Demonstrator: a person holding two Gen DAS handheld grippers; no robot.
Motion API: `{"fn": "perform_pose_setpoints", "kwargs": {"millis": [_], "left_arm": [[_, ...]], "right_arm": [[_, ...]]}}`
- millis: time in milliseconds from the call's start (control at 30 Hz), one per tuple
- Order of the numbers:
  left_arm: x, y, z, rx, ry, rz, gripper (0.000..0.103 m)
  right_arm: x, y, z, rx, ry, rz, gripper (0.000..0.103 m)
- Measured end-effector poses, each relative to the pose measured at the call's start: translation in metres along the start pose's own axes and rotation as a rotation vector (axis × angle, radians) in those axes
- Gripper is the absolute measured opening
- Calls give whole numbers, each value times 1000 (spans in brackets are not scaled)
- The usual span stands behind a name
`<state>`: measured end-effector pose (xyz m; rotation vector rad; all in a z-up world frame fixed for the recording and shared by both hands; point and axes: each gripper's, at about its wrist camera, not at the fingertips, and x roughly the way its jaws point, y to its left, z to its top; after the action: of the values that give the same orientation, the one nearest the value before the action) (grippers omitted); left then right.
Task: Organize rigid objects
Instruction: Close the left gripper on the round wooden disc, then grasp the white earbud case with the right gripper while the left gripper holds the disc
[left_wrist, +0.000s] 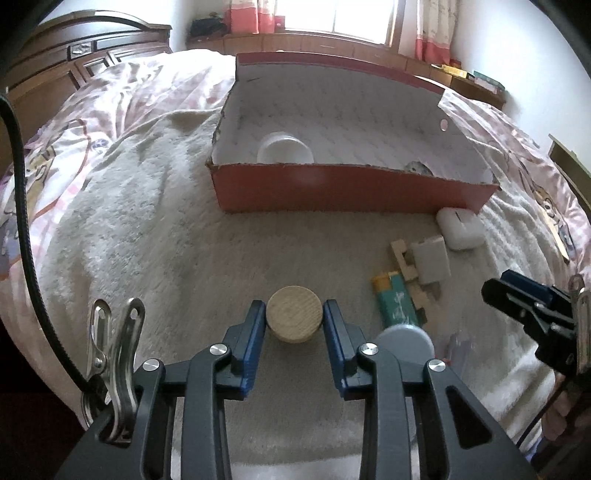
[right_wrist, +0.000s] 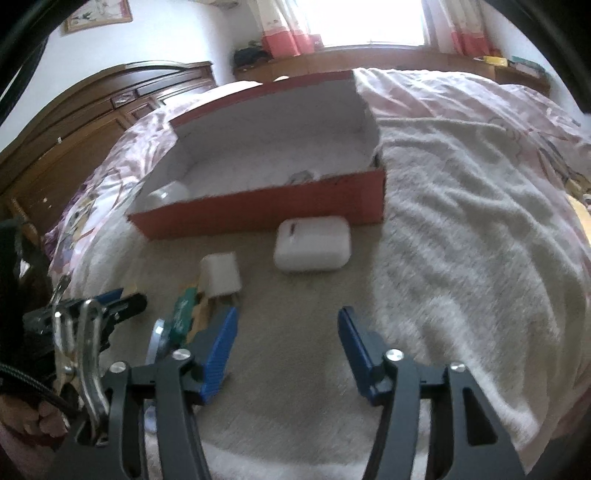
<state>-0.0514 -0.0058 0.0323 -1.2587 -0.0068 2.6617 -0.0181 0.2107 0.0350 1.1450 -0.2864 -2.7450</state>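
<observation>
The red cardboard box (left_wrist: 354, 192) sits open on a pale fleecy blanket (left_wrist: 155, 229) spread over the bed, and everything here is placed against it. Inside the box, at its left near corner, stands a white round container (left_wrist: 284, 149); at its right near corner a small grey thing peeks over the wall, too hidden to tell what it is.

In front of the box's near wall, left of its middle, the left gripper (left_wrist: 294, 314) pinches a round wooden block (left_wrist: 294, 318): its blue fingers (left_wrist: 255, 332) press on the block's two sides, and the block rests low over the blanket.

Further right, still in front of the box, lies a cluster of small things. A grey disc (left_wrist: 406, 339) sits just beside the left gripper's right finger. A green and yellow packet (left_wrist: 393, 299) lies behind it, touching a pale wooden piece (left_wrist: 402, 258), and a white plug adapter (right_wrist: 221, 275) lies on that piece. Nearest the box's right near corner rests a white rounded case (right_wrist: 312, 243), just in front of the wall.

The right gripper (right_wrist: 288, 339) hangs over bare blanket in front of the box's right half, nearer than the white case. Its blue fingers (right_wrist: 219, 350) stand spread wide with nothing between them. A hand shows at the lower left edge of the right wrist view.
</observation>
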Motion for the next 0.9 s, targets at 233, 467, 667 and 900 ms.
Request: {"fn": "perform_pose_setpoints", "kwargs": {"millis": [233,467,667,900], "left_arm": [[10,4,7,-31,4,-2,32],[15,7,6,-46,11,-1,32],[16,5,6,-33,6,5,32],[16,5,5,-33,3,6,32]], "right_arm": [[17,-9,23,35,-12,-28,69],[40,-8,33,27,2,-65,69],[51,-1,34,-21,-9,-108,69],[52,6,30,-70,-24,-164,59]]}}
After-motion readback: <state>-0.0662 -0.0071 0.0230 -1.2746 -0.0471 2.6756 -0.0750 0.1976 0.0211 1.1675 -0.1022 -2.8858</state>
